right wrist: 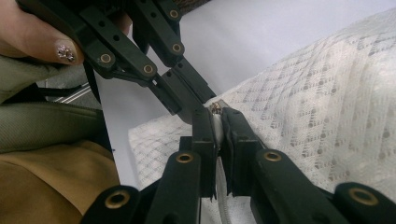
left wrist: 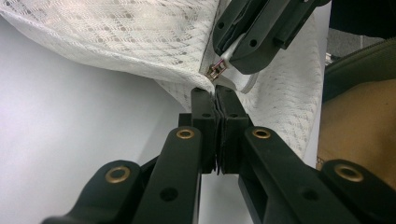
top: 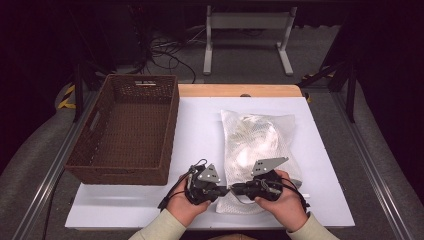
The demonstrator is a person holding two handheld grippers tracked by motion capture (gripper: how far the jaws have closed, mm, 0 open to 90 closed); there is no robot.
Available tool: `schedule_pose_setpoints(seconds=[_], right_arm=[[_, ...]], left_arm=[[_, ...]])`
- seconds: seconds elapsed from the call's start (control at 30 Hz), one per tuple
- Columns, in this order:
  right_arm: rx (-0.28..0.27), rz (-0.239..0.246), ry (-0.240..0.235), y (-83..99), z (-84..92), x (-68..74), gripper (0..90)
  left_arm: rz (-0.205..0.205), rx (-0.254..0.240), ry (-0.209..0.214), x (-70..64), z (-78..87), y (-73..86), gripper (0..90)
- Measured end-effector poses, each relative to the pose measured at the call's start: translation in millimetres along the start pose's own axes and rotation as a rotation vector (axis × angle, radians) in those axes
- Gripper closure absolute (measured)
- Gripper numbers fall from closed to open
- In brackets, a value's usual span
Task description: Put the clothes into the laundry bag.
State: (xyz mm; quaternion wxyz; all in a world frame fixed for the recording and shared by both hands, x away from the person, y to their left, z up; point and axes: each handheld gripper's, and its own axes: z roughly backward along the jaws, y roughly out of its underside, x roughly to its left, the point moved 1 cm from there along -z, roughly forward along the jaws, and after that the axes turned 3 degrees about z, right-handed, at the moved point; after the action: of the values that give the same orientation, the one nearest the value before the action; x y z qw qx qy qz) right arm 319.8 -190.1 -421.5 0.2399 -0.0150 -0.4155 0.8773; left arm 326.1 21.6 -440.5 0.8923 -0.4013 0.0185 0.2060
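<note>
White table (top: 200,125), dark room; both grippers' fingers clenched on mesh bag (top: 257,140).

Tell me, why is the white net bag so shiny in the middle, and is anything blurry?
High view: lamp glare whitens the mesh bag centre; the room behind is dark. Left gripper view: sharp weave, blurred jaw bases. Right gripper view: the fingernail looks soft.

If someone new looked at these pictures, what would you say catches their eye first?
Probably the white mesh bag lying on the white table, right of centre, with something pale inside it. At its near edge the left gripper and the right gripper meet tip to tip, both shut on the bag's fabric beside a small metal zipper pull. To the left stands a brown wicker basket.
</note>
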Motion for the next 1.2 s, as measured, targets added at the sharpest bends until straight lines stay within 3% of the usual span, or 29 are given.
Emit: schedule_pose_setpoints(seconds=[0.27, 0.83, 1.2], right_arm=[[0.014, 0.030, 0.013, 0.1, -1.4, 1.6, 86.3], [-0.021, -0.050, -0.032, 2.7, 5.8, -3.8, 86.5], [-0.024, -0.043, -0.023, 0.6, 10.8, -1.3, 86.6]], left_arm=[[-0.001, -0.004, -0.004, 0.1, 0.7, 0.1, 87.9], [-0.002, -0.058, -0.002, -0.5, 10.5, 0.0, 88.4], [-0.005, -0.090, -0.006, -1.5, 20.0, -0.6, 88.5]])
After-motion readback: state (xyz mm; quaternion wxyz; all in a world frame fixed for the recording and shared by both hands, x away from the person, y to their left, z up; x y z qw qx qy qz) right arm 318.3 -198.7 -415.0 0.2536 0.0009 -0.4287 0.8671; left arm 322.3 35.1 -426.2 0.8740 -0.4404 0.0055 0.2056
